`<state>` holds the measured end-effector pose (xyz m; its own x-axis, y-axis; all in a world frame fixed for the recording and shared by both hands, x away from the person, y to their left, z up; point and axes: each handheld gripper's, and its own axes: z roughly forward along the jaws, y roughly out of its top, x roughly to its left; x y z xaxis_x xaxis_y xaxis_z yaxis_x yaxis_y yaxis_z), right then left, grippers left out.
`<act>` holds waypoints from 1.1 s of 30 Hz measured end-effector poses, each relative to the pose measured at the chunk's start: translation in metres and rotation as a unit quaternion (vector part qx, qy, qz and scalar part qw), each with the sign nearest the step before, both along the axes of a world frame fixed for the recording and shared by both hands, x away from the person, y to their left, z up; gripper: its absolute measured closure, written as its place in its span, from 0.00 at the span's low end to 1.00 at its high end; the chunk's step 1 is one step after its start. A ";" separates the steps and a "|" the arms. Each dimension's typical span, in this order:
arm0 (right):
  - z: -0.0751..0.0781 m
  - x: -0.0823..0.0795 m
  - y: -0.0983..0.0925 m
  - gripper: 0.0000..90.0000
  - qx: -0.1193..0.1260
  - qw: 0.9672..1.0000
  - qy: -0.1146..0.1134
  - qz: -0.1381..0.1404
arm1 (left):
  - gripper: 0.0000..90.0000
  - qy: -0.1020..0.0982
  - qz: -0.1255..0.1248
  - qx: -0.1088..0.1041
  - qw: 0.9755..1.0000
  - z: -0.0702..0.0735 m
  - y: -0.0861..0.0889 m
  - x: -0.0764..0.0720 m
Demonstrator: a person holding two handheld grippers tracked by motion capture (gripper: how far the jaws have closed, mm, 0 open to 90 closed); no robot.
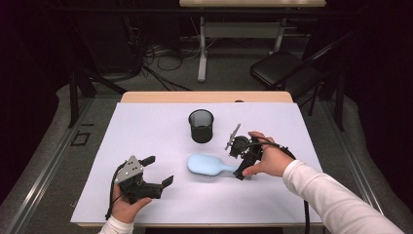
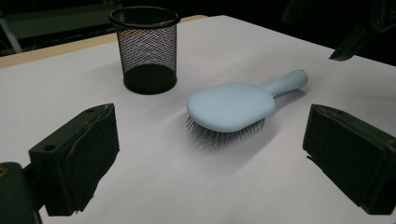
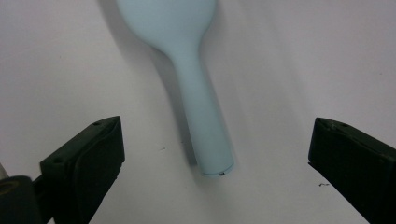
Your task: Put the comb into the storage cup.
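Observation:
A light blue hairbrush (image 1: 208, 165) lies bristles down on the white table cover, handle pointing right. In the left gripper view the hairbrush (image 2: 232, 105) sits ahead of the open jaws, with the black mesh cup (image 2: 145, 49) behind it. My left gripper (image 1: 157, 169) rests open at the front left, apart from the brush. My right gripper (image 1: 238, 162) hovers open just over the handle end; in the right gripper view the handle (image 3: 203, 116) runs up between the wide-apart jaws, untouched. The mesh cup (image 1: 201, 126) stands upright behind the brush.
The white cover (image 1: 146, 126) spans the wooden table (image 1: 204, 96). Beyond the far edge are a folding chair (image 1: 287, 68), table legs and cables on the floor.

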<state>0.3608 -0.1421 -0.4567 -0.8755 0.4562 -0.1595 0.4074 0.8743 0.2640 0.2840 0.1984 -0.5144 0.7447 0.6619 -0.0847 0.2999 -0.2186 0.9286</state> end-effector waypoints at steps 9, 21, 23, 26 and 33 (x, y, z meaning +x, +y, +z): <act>-0.002 0.001 0.007 0.07 -0.008 1.000 -0.001 0.010 | 0.04 0.000 0.000 0.001 1.000 0.000 0.000 0.000; -0.007 0.007 0.008 0.15 -0.013 1.000 0.008 0.015 | 0.04 0.001 -0.001 0.000 1.000 0.000 0.000 0.001; -0.008 0.008 0.008 0.16 -0.013 1.000 0.011 0.015 | 0.04 0.001 -0.001 0.000 1.000 0.000 0.000 0.001; -0.008 0.008 0.009 0.16 -0.019 1.000 0.007 0.017 | 0.04 0.001 -0.002 0.001 1.000 0.000 0.000 0.001; -0.012 0.009 0.011 0.16 -0.028 0.999 0.005 0.023 | 0.05 0.001 -0.001 0.000 1.000 0.000 0.000 0.001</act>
<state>0.3698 -0.1311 -0.4686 -0.8974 0.4054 -0.1742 0.3681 0.9055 0.2109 0.2845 0.1988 -0.5145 0.7460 0.6602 -0.0866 0.3015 -0.2190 0.9280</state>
